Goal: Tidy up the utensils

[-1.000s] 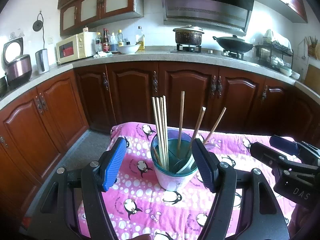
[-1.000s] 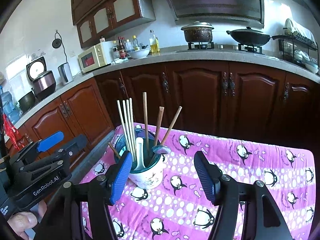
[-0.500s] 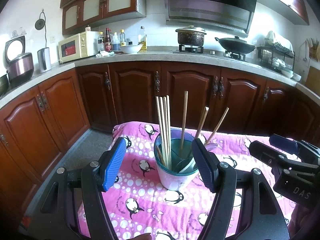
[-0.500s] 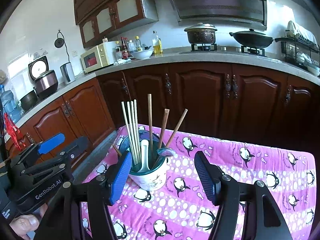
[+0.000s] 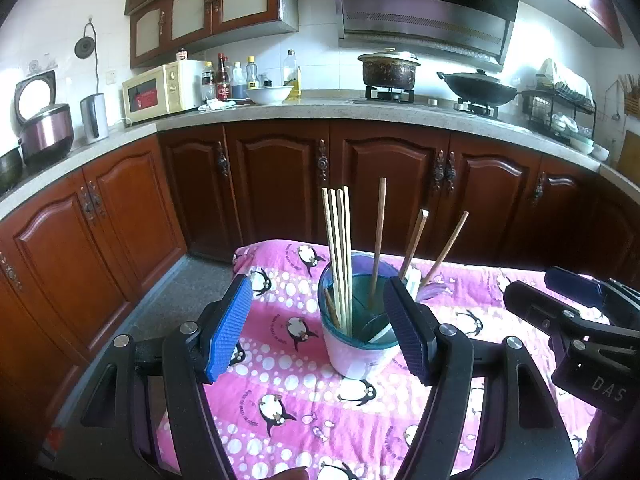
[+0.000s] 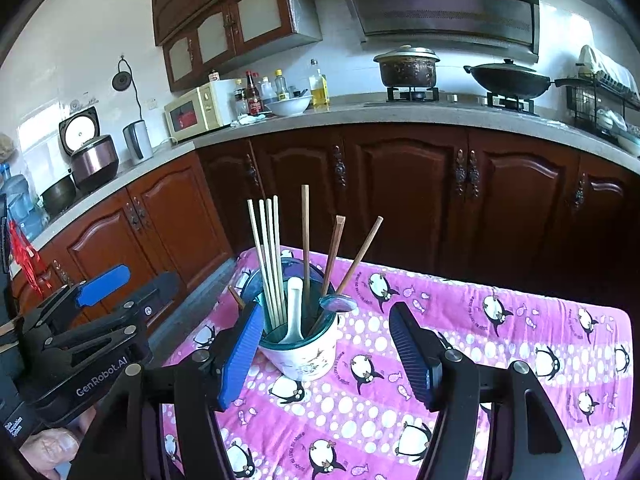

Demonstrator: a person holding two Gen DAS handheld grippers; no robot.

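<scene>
A white cup with a teal rim stands on the pink penguin cloth; it also shows in the right wrist view. It holds several pale chopsticks, three brown chopsticks, a white spoon and a purple spoon. My left gripper is open and empty, its jaws just in front of the cup. My right gripper is open and empty, near the cup's right side.
Dark wooden cabinets stand behind the table. The counter carries a microwave, a rice cooker, bottles, a pot and a wok. The table's left edge drops to a grey floor.
Both grippers have drawn back and risen slightly, so the cup sits lower and a bit further off in both views. Both stay open and empty.
</scene>
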